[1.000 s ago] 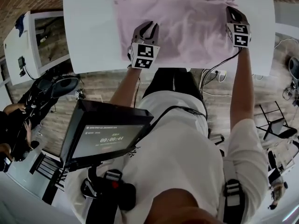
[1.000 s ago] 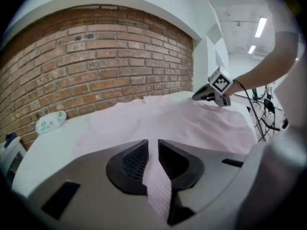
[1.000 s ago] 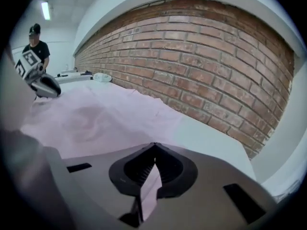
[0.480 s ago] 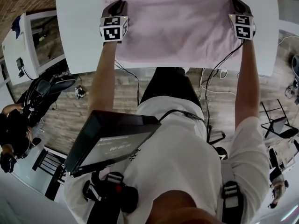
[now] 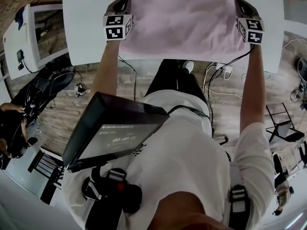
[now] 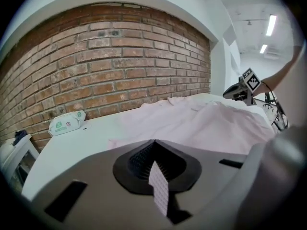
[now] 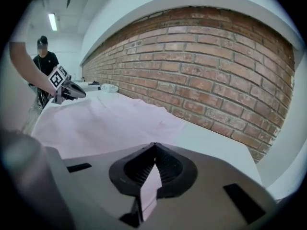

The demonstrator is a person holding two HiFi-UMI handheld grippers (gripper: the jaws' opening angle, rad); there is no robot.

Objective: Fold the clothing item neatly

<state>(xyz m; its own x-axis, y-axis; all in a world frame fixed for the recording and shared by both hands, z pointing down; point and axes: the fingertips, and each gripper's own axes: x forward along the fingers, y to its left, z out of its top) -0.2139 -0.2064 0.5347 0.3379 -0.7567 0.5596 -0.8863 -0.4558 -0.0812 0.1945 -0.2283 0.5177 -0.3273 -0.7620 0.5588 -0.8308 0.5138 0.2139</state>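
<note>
A pale pink garment [image 5: 182, 18] lies spread on the white table [image 5: 81, 28]. My left gripper [image 5: 121, 3] is at the garment's left edge. Its jaws have just been closing and are now shut on a strip of the pink cloth [image 6: 159, 188], which shows between them in the left gripper view at the left gripper [image 6: 154, 143]. My right gripper [image 5: 240, 4] is at the right edge, shut on a fold of the same cloth [image 7: 149, 188]. Each gripper view shows the other across the garment: the right gripper [image 6: 230, 93] and the left gripper [image 7: 81, 94].
A pack of wipes [image 6: 66, 122] lies on the table by the brick wall [image 6: 96, 61]. A dark screen [image 5: 115, 133] hangs at the person's chest. A white cabinet [image 5: 33, 37] stands left of the table. Another person [image 7: 45, 56] stands far beyond the table.
The left gripper has moved from the garment's near middle out to its left edge, and its open jaws have shut on cloth. The garment lies flatter and wider. The right gripper stays at the right edge.
</note>
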